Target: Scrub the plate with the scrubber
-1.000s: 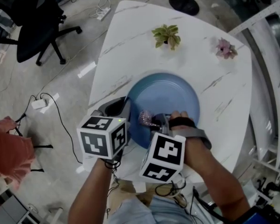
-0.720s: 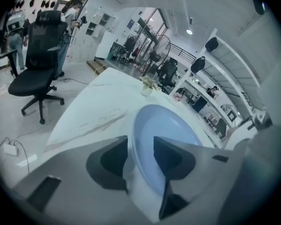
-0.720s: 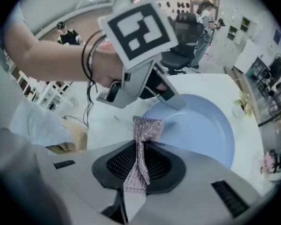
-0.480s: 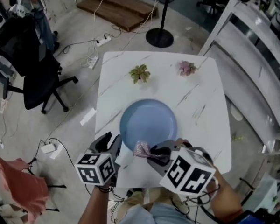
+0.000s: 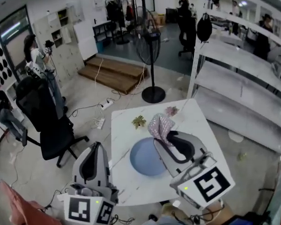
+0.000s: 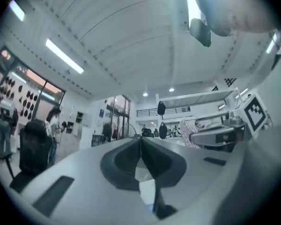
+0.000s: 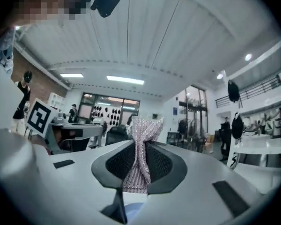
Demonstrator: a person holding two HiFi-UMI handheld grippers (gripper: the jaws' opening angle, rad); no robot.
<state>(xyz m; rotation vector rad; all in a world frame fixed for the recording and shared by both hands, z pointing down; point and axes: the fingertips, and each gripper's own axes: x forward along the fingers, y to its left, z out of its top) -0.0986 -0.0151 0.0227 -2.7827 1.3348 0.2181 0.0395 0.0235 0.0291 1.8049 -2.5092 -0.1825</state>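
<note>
The right tongs (image 5: 165, 139) were clenched on the pinkish, glittery mesh scrubber (image 5: 159, 125), which stood bunched up out of their tips. The right gripper view showed the pads pinching the scrubber (image 7: 145, 128) at its waist, with the right tongs (image 7: 138, 146) aimed out across the room, not down at the desk. The blue plate (image 5: 143, 161) lay flat on the white marbled desk (image 5: 124, 130), partly covered by the right tongs, and the scrubber was held up clear of it, over its far rim. The left tongs (image 5: 95, 146) hung off the desk's left edge, over the floor; the left gripper view showed the left tongs (image 6: 140, 138) clenched with nothing between them. Two small potted plants, one green (image 5: 139, 121) and one pink (image 5: 171, 110), sat near the desk's far edge.
</note>
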